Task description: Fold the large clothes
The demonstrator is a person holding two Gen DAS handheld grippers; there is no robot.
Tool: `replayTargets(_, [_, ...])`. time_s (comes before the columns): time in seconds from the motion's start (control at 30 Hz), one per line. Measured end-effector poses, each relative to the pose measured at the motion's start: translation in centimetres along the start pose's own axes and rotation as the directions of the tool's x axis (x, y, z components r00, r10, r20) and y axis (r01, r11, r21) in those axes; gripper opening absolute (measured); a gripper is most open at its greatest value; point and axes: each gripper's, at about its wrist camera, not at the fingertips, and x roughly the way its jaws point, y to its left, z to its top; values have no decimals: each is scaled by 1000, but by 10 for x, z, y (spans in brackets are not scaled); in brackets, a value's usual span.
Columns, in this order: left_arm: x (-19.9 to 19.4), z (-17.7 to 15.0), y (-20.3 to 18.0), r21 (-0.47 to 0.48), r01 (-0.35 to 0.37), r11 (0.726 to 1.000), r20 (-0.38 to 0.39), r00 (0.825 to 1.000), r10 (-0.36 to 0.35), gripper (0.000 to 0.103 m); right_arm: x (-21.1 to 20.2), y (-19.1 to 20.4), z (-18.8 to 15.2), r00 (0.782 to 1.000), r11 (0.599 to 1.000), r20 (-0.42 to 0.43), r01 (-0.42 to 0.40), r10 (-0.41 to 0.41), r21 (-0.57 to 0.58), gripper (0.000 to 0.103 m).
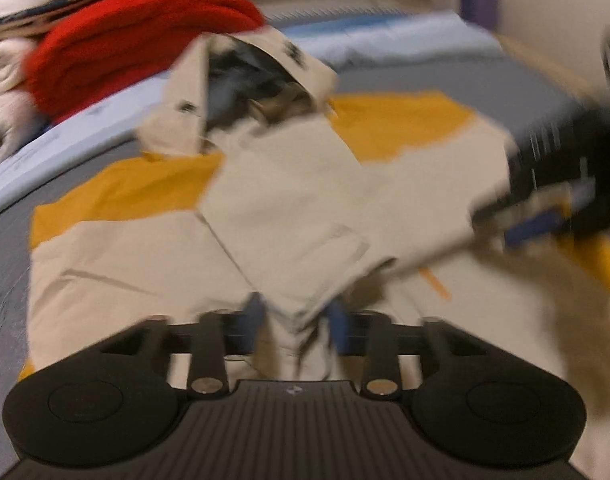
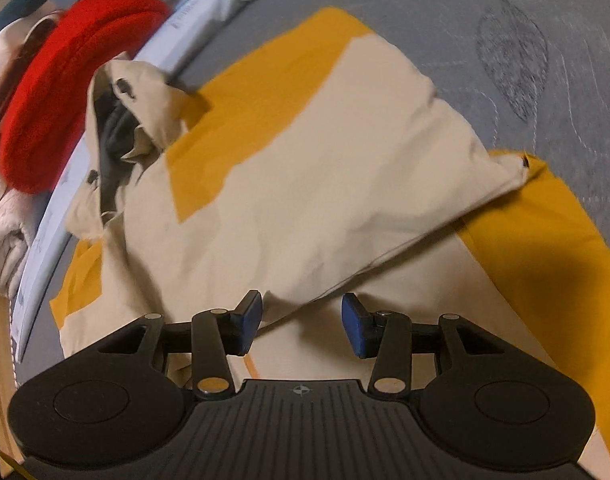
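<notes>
On the left wrist view, blurred with motion, my left gripper [image 1: 295,322] has its blue fingers [image 1: 253,312] pinching a folded beige sleeve end of the jacket [image 1: 153,256], which spreads beige and yellow ahead of the fingers on the grey mattress [image 1: 9,256]. A red garment [image 1: 117,44] lies beyond, up left.

On the right wrist view, my right gripper [image 2: 301,324] has its fingers [image 2: 355,328] spread, nothing between them; the jacket's [image 2: 317,184] folded sleeve lies just ahead.

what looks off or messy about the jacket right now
The beige and yellow jacket is not flat: one sleeve lies folded diagonally across the body, and the hood is bunched up against the red garment. No damage shows.
</notes>
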Motion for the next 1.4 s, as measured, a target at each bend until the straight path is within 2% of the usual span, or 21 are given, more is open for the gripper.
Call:
replayTargets(0.1, [-20,9,36,-167,-11,986,68,997,23,16,1,-3,3,1000,999,8,3,-3,33,46])
replayTargets(0.17, [-33,11,67,-300,-13,954,109,993,47,14,0,-5,4,1000,999,21,6,-7,51,46])
replayTargets(0.23, [-42,10,99,-421,-16,907,130,988,78,12,-3,-6,6,999,998,37,14,-17,68,46])
replayTargets(0.3, [-44,3,132,-538,-4,843,130,988,88,13,-5,-8,7,998,996,54,33,-37,78,46])
replayTargets(0.33, [-42,0,148,-594,20,804,121,990,66,14,-6,-10,8,997,996,60,41,-46,84,46])
replayTargets(0.4, [-32,-9,175,-679,83,730,98,995,-22,29,-7,-13,8,996,994,68,53,-60,98,46])
replayTargets(0.47, [-25,-23,195,-778,94,621,84,995,-45,34,-7,-16,10,994,992,78,61,-70,110,46])
replayTargets(0.5, [-21,-28,203,-807,95,582,79,995,-53,34,-8,-18,10,993,991,86,66,-76,115,45])
replayTargets(0.6, [-8,-38,218,-861,131,492,87,990,-111,41,-8,-22,12,992,989,98,69,-82,131,39])
replayTargets(0.67, [0,-42,221,-875,135,466,82,988,-132,41,-8,-23,13,991,988,101,69,-83,137,36])
replayTargets(0.77, [8,-44,217,-870,97,483,47,992,-115,40,-9,-23,13,991,988,106,69,-84,138,31])
replayTargets(0.87, [3,-42,215,-854,58,517,36,998,-53,6,-14,-26,14,989,987,127,56,-76,149,12])
replayTargets(0.9, [-3,-39,215,-843,46,537,41,999,-21,6,-17,-26,16,988,988,139,51,-72,148,8])
replayTargets(0.97, [-17,-31,214,-821,27,570,56,998,34,1,-24,-23,19,984,989,169,36,-61,146,5])
replayTargets(1.03, [-28,-22,212,-780,7,625,63,996,67,1,-32,-21,20,980,991,193,30,-55,131,5])
replayTargets(1.1, [-27,-18,206,-730,-63,680,-3,996,90,3,-35,-19,19,979,992,193,45,-67,119,6])
replayTargets(1.13, [-21,-20,204,-711,-111,695,-54,993,104,3,-32,-20,18,982,990,169,62,-83,125,9])
replayTargets(1.2, [-15,-27,202,-684,-228,693,-147,973,176,5,-23,-25,15,988,984,101,103,-118,145,15])
replayTargets(1.23, [-14,-29,201,-672,-261,693,-163,965,205,5,-21,-28,12,987,979,83,124,-139,159,16])
replayTargets(1.3, [-20,-26,199,-672,-256,695,-133,965,228,5,-24,-25,8,978,975,112,161,-179,151,26])
replayTargets(1.4, [-33,-12,186,-624,-212,752,-23,967,254,8,-40,2,-3,942,975,251,218,-223,47,26])
